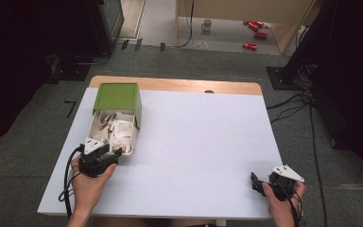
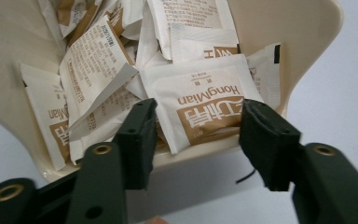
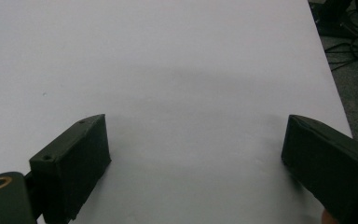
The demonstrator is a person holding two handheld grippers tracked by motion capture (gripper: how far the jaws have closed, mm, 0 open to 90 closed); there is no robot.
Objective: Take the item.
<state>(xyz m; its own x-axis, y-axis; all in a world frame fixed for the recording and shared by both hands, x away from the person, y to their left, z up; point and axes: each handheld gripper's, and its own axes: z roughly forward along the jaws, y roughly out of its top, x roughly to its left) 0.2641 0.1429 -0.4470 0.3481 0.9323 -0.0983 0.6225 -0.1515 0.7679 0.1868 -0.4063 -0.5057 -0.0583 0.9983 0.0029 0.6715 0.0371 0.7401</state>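
On the white table point(image 1: 194, 142), a cream bin point(image 2: 303, 51) with green lid point(image 1: 117, 97) holds paper sachets point(image 2: 200, 107). Left gripper point(image 2: 196, 135) gapes at its rim, gripping nothing. Right gripper point(image 3: 196, 154) rests wide open, empty.

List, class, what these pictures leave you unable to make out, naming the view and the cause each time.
- Sachets lower in the cream bin: left gripper view, covered by the ones on top.
- Bin's inside under the green lid: high view, lid covers it.
- Print on the sachets: high view, too small.
- Right claw: high view, too small to judge its opening.
- Red cans on the floor: high view, labels too small.
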